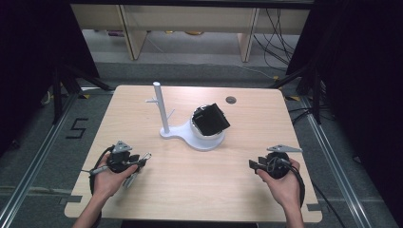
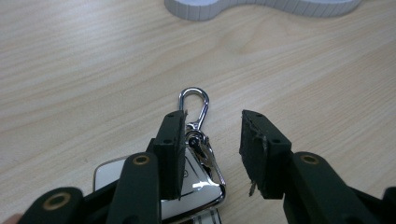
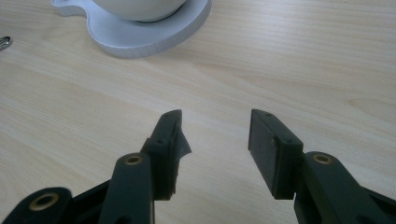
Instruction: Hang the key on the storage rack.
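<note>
A car key [image 2: 196, 179] with a silver clip [image 2: 194, 107] lies flat on the tabletop [image 1: 199, 183] under the left tool [image 2: 212, 140], whose jaws stand apart, the clip poking out between them untouched. The right tool [image 3: 215, 135] hovers open over bare wood, well apart from the key, near the white stand [image 1: 190, 135].
</note>
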`<state>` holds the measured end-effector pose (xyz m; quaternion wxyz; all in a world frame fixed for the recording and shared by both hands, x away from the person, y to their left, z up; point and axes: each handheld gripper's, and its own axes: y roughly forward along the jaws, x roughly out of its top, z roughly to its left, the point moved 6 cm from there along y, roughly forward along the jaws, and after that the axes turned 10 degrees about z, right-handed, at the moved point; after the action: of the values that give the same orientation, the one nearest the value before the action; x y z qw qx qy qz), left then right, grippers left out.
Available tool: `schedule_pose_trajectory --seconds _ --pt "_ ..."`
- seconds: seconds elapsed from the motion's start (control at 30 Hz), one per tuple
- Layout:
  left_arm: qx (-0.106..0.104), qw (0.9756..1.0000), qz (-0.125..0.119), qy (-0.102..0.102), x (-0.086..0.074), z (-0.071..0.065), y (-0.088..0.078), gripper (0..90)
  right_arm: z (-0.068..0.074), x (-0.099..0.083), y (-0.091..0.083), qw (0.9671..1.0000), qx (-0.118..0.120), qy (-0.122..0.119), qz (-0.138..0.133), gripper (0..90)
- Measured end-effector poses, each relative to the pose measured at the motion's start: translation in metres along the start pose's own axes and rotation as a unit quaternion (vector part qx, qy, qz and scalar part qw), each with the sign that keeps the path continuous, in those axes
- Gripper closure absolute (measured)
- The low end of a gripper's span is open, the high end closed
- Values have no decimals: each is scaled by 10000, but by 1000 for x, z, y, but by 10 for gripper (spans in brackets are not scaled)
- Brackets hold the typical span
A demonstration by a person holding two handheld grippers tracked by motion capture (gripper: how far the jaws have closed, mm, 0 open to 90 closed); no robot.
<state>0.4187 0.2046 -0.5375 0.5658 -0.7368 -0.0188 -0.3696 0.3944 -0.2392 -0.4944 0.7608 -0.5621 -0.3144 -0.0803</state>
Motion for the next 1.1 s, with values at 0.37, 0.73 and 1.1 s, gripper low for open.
schedule_pose_trajectory --seconds 0.37,0.73,1.1 --pt "126 9993 317 -130 7 1 14 601 1 0 0 10000 38 -12 1 554" --pt "236 9978 563 -275 8 4 19 602 1 0 0 10000 55 -10 -4 554" --pt "374 9965 719 -222 8 8 20 632 1 0 0 10000 41 0 13 554"
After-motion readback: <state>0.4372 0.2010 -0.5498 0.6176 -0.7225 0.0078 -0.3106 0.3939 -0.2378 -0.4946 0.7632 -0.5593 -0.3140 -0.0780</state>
